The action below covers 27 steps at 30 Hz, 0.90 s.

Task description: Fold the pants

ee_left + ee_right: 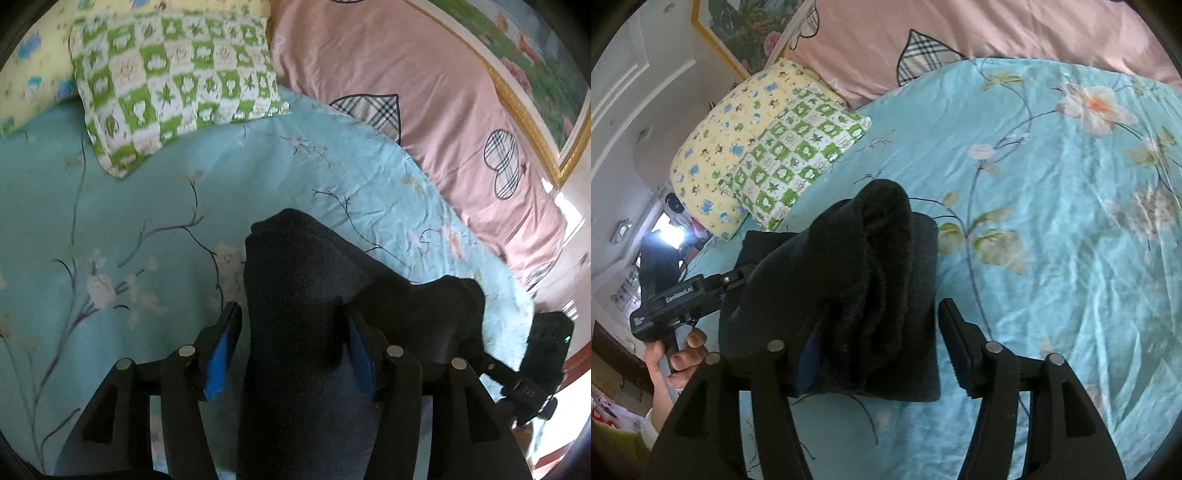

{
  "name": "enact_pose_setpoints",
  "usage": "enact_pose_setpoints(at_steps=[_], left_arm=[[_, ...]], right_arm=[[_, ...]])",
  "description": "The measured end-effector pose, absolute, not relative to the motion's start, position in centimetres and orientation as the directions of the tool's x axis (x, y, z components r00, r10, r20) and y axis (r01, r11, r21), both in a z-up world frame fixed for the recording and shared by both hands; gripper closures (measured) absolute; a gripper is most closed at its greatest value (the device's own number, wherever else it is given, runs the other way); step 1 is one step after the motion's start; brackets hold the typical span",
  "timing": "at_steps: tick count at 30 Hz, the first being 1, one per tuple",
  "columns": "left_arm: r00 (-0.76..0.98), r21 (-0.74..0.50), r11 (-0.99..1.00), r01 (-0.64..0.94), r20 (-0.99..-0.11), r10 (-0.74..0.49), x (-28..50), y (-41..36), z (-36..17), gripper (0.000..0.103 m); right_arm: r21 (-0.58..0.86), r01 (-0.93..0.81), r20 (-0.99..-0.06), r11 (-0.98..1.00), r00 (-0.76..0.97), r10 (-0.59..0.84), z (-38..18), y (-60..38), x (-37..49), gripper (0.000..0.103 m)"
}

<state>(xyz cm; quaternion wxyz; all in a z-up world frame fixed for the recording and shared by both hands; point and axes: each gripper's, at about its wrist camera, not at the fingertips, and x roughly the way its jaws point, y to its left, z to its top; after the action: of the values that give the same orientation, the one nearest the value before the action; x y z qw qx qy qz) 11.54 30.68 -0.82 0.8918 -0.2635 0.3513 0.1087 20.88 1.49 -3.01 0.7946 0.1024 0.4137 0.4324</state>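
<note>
The dark pants (871,295) lie on the bed (1052,229), on the blue sheet with flowers, near both claws and a little way in front of the pillows. They look folded into a thick bundle, with a flat part underneath and a bumpy fold standing up on top. The left claw (291,347) has its blue pads (218,362) on each side of a hump of the cloth. There is a gap on the left side, so it seems to be letting go, not squeezing. The right claw (875,350) stands wide. The bundle sits between its fingers, closer to the left one, and the right finger is well apart from the cloth. A hand (679,354) holds the left claw's handle. The pants look soft, fuzzy and floppy. I think they are light and will not break, but they will sag and slide open if only one layer is picked up. A good place to grab is a thick edge where all the layers meet, one claw at each end, so the fold stays shut. Counting now: one pair of pants, two claws, two small pillows (a green checked pillow (173,81) and a yellow pillow (731,140)), one pink cover (406,92) at the far side, and one picture (535,66) on the wall.
</note>
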Motion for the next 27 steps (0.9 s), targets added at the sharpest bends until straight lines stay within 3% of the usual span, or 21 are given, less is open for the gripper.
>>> enact_pose_setpoints(at_steps=[5,12,20,27], left_arm=[[0.725,-0.336,0.853,-0.4,-0.685,0.071,10.5,29.7,0.1,0.04],[0.721,-0.297,0.861,-0.414,-0.684,0.11,7.3,27.9,1.0,0.035],[0.707,-0.247,0.864,-0.438,-0.688,0.162,3.4,25.5,1.3,0.024],[0.673,-0.156,0.87,-0.467,-0.701,0.236,1.0,23.1,0.3,0.023]], right_arm=[[0.511,-0.611,-0.551,0.605,0.308,0.776,-2.5,1.0,20.4,0.035],[0.482,-0.649,-0.504,0.589,0.345,0.792,-0.5,-0.2,17.8,0.016],[0.393,-0.72,-0.482,0.572,0.368,0.795,0.7,-0.8,13.9,0.008],[0.273,-0.786,-0.471,0.554,0.393,0.79,1.0,-0.4,10.3,0.005]])
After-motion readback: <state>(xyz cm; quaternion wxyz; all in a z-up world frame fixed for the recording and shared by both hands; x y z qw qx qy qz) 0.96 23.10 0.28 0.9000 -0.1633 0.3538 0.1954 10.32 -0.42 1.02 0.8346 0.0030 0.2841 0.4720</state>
